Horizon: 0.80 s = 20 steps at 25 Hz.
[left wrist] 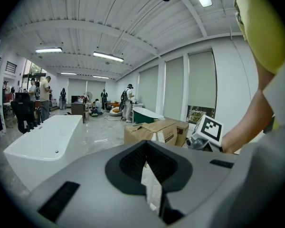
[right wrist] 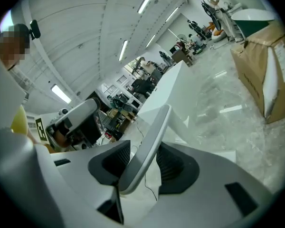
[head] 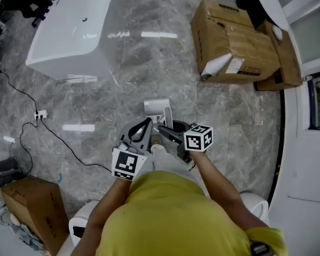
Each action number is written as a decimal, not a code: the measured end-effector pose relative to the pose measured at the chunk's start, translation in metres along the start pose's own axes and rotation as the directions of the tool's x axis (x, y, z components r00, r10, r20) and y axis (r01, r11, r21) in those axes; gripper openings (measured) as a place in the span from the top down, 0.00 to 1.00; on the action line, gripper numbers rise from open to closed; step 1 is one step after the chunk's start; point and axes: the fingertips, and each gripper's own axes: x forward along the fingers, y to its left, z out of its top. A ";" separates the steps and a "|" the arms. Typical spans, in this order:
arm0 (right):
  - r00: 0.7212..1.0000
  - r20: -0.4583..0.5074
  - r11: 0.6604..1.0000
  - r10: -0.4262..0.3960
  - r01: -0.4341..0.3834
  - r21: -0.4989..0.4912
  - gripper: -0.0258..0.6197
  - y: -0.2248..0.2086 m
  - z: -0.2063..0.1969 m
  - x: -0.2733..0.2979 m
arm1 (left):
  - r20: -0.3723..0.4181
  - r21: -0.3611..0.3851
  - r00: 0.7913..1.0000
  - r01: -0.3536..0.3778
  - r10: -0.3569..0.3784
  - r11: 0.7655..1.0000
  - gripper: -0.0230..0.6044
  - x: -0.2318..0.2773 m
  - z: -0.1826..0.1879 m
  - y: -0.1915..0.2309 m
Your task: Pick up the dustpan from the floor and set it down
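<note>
Dustpan (head: 156, 108): white; in front of the person, over the middle of the grey marble floor (head: 149, 63); its handle (head: 168, 117) stands at its right side
Right gripper (head: 164, 129): jaws pinching the handle, one dark pad on each side
Left gripper (head: 149, 124): jaws drawn almost together on a white edge, seemingly the dustpan's
Bathtub (head: 74, 31): white; toward the floor's far left corner
Cardboard boxes (head: 232, 41): toward the far right corner

No text can be read. The label (head: 235, 65) on the cardboard box (head: 240, 39) is too small to make out. The marker cubes (head: 198, 138) show only black-and-white square patterns.
</note>
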 end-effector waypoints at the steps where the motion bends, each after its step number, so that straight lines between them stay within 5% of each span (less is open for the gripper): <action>1: 1.000 0.015 1.000 0.006 -0.006 0.005 0.67 0.006 0.005 -0.002 | 0.001 -0.001 1.000 0.000 0.000 1.000 0.96 0.000 0.000 0.001; 12: 0.984 0.176 1.000 0.001 -0.004 0.018 0.65 0.075 0.065 -0.037 | 0.036 -0.013 0.999 0.003 -0.002 1.000 0.96 0.000 0.012 0.009; 20: 0.967 0.244 0.992 -0.075 0.097 -0.079 0.64 0.096 0.081 -0.051 | 0.068 -0.008 0.998 0.000 0.001 1.000 0.96 -0.002 0.025 0.014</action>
